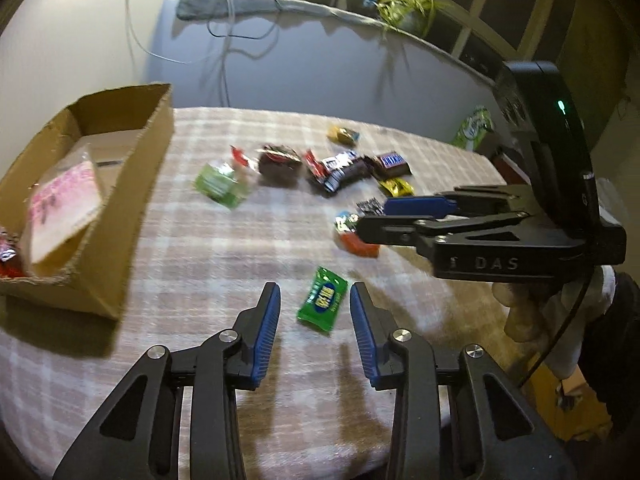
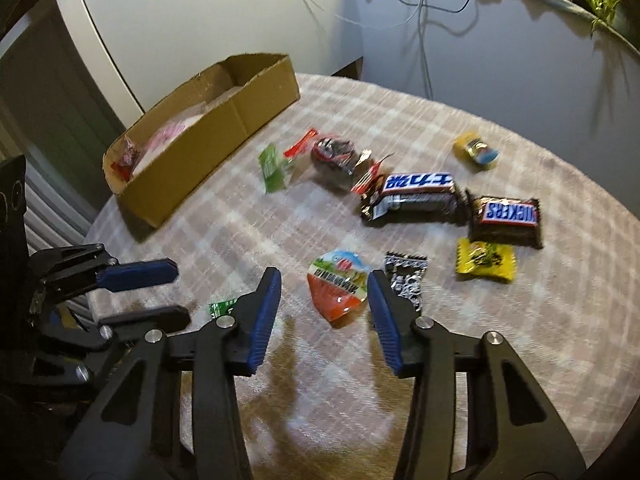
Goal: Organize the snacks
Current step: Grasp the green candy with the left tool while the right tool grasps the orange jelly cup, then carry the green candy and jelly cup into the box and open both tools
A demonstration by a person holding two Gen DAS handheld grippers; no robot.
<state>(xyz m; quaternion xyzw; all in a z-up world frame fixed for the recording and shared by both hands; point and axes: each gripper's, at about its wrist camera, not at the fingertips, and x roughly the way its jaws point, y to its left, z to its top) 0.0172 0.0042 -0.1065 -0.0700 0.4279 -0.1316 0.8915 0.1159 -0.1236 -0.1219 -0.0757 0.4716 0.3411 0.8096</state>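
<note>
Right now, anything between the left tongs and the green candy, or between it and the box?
Nothing visible. The green candy lies on bare cloth between the open left tongs. The cloth towards the cardboard box is clear too.

Far off I've got a potted plant (image 1: 412, 4) on the grey ledge (image 1: 280, 2), cables (image 1: 228, 40) dangling down the wall.

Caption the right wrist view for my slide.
Right claw open around a round orange jelly cup on the plaid tablecloth, brown cardboard box beyond.
</note>
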